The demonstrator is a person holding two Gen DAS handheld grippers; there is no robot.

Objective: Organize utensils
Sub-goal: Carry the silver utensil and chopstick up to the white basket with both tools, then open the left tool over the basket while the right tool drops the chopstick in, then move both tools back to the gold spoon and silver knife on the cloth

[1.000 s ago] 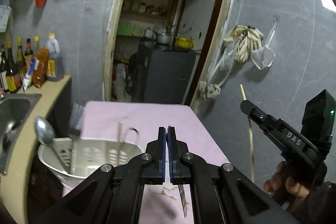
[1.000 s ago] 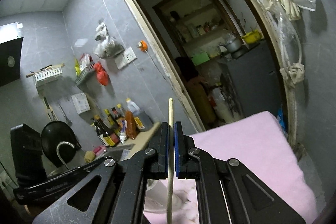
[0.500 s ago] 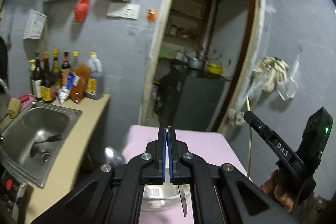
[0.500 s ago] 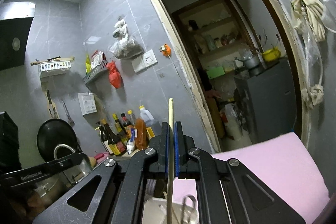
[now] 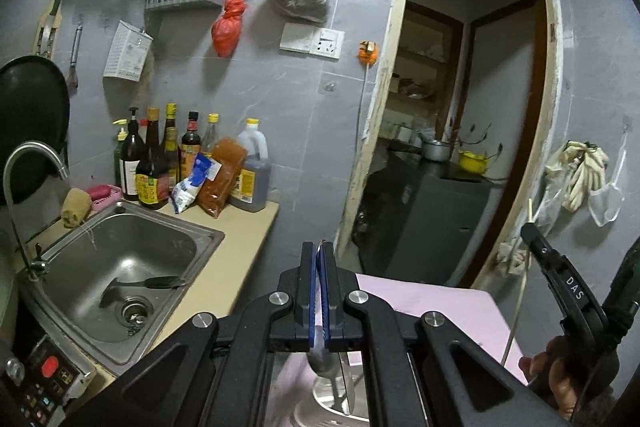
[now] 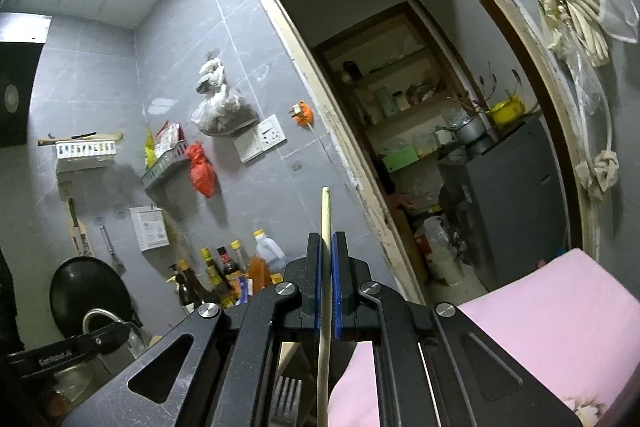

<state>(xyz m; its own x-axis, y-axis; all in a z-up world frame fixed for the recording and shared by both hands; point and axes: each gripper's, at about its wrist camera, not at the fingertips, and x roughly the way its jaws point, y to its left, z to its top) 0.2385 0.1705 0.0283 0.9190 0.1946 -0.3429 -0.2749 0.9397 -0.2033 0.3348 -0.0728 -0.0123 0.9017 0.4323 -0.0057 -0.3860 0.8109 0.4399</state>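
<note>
My left gripper (image 5: 318, 255) is shut on a thin metal utensil, a knife; its blade (image 5: 349, 393) hangs below the jaws over a white utensil basket (image 5: 320, 411) with a spoon (image 5: 322, 363) in it. My right gripper (image 6: 327, 247) is shut on a wooden chopstick (image 6: 325, 211) that stands upright through the jaws. The right gripper (image 5: 532, 233) and its chopstick (image 5: 516, 311) also show at the right of the left wrist view. A fork (image 6: 286, 397) shows below the right gripper. Both grippers are raised above the pink table (image 6: 540, 311).
A steel sink (image 5: 120, 267) with a dark utensil lying in it (image 5: 144, 285) sits at left, with a tap (image 5: 32, 159) and several bottles (image 5: 168, 163) on the counter. An open doorway (image 5: 452, 147) to a storeroom is behind the table.
Both grippers have tilted upward and risen; the basket has dropped to the bottom of the left view. The left view has swung left, showing the sink. Both grips are unchanged.
</note>
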